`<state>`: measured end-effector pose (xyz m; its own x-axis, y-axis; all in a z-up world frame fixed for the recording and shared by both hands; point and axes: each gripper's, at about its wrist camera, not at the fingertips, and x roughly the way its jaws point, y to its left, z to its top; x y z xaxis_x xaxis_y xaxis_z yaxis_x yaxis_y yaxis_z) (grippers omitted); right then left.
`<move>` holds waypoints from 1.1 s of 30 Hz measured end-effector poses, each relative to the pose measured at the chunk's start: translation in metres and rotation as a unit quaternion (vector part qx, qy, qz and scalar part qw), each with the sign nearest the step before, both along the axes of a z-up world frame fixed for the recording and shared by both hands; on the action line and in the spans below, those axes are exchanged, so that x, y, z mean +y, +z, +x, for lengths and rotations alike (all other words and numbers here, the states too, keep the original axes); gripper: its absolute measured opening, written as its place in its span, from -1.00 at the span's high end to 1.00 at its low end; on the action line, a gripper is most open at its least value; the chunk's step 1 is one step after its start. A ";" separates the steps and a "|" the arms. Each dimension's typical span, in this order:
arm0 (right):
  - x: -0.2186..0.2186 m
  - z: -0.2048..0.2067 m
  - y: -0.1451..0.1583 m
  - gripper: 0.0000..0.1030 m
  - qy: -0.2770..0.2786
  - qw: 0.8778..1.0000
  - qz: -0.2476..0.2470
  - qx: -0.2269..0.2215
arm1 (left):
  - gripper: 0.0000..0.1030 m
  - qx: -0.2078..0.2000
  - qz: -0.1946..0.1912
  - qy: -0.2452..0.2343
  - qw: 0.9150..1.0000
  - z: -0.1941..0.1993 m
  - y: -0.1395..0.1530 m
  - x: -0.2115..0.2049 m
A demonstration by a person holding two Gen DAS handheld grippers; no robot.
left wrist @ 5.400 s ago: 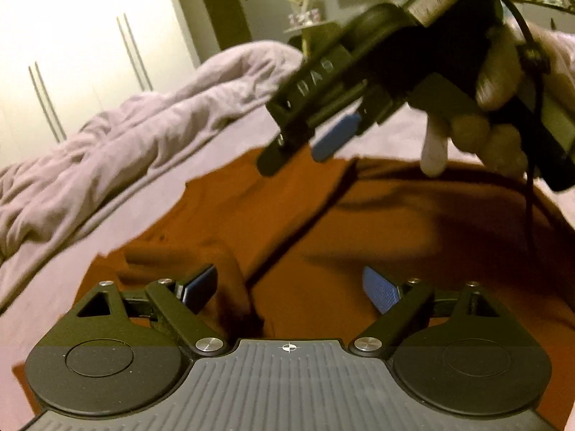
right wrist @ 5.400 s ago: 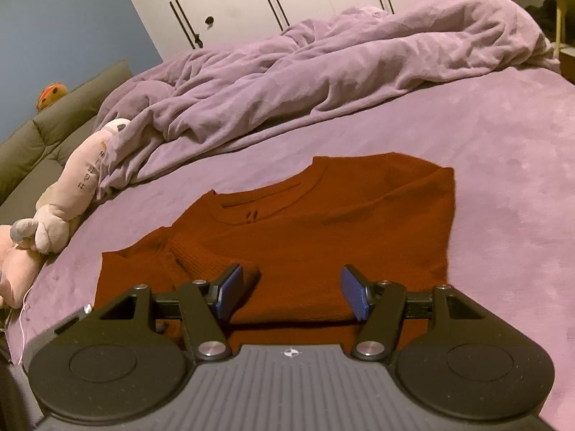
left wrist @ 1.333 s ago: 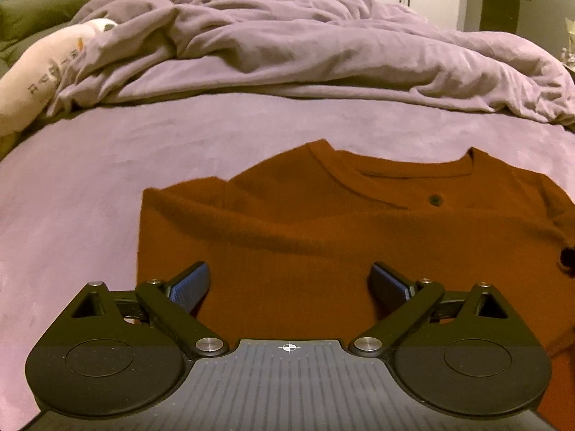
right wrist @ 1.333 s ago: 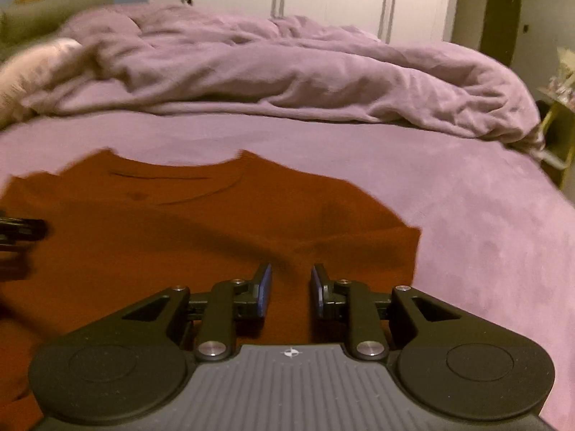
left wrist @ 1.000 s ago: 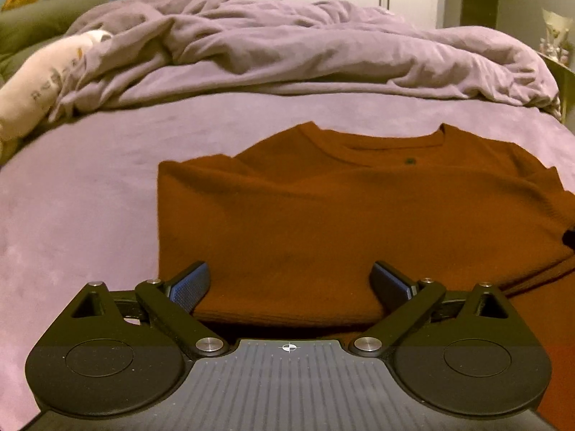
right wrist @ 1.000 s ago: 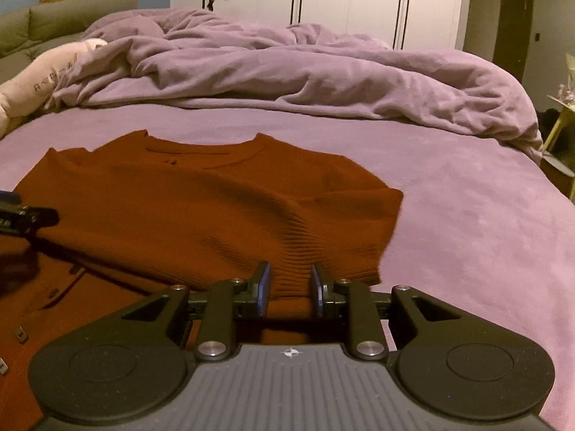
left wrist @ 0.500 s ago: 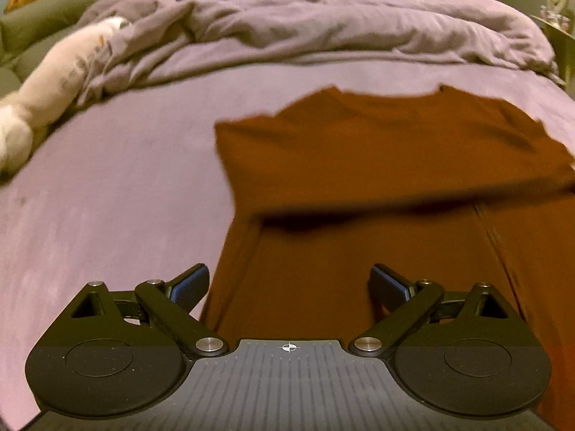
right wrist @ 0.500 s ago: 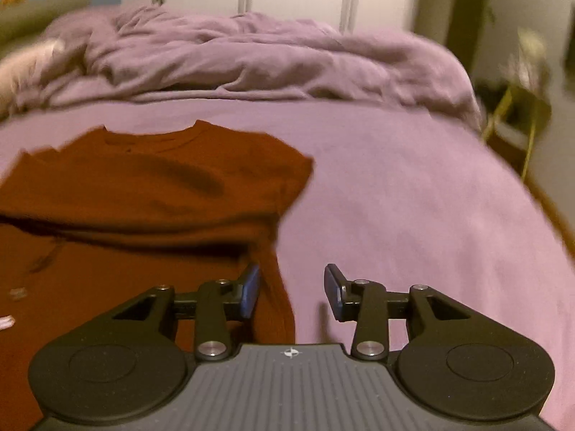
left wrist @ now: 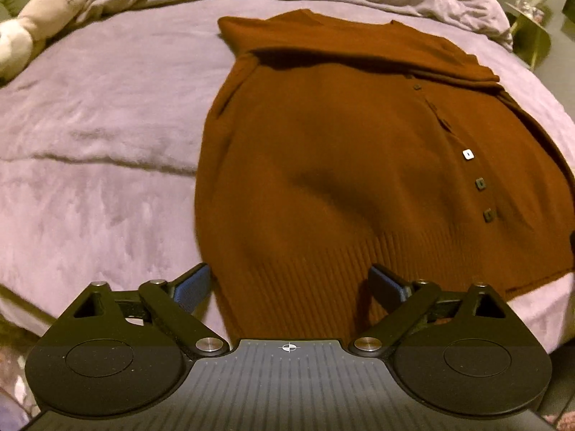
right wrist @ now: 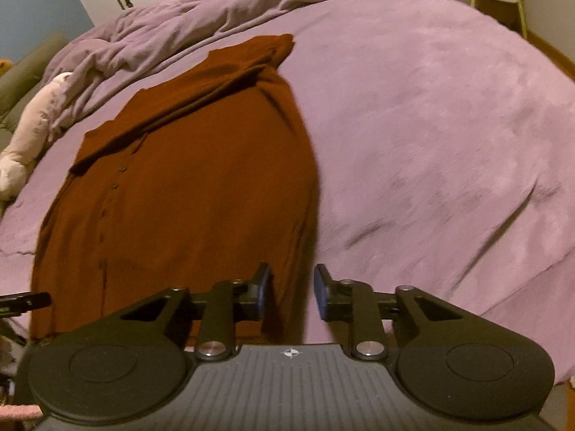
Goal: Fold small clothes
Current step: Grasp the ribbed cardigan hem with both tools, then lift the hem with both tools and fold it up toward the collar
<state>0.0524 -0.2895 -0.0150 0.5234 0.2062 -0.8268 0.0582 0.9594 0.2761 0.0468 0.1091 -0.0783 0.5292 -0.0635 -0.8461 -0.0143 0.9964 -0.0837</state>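
Note:
A rust-brown buttoned cardigan (left wrist: 323, 165) lies flat on the purple bed cover (left wrist: 90, 125), its top part folded over at the far end. My left gripper (left wrist: 289, 287) hovers over the ribbed hem's left corner. Its jaws are wide and closing, with the hem between them and the pads not pressing on it. In the right wrist view the cardigan (right wrist: 201, 186) runs away from me. My right gripper (right wrist: 291, 289) is at its near right edge. The jaws are narrow and closing, with the cloth's edge lying between them, and no pinch shows.
A crumpled purple duvet (right wrist: 251, 10) is heaped at the far end of the bed. A pale plush toy (left wrist: 21, 36) lies at the far left. A yellow side table (left wrist: 532, 32) stands off the far right corner. The bed's near edge runs just behind both grippers.
Both grippers drew back from the folded top part to the hem end of the cardigan. The right jaws widened, then narrowed again, and that view tilted. The left jaws narrowed slightly.

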 end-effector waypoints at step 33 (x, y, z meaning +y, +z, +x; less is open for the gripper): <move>-0.018 0.015 -0.007 0.90 -0.021 0.993 0.093 0.066 | 0.83 0.037 -0.209 -0.014 0.977 0.001 0.015 0.043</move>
<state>0.0678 -0.3073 -0.0217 0.4236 0.3426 -0.8386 0.1451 0.8881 0.4361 0.0475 0.1525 -0.0638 0.4603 -0.4252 -0.7793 -0.0091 0.8755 -0.4831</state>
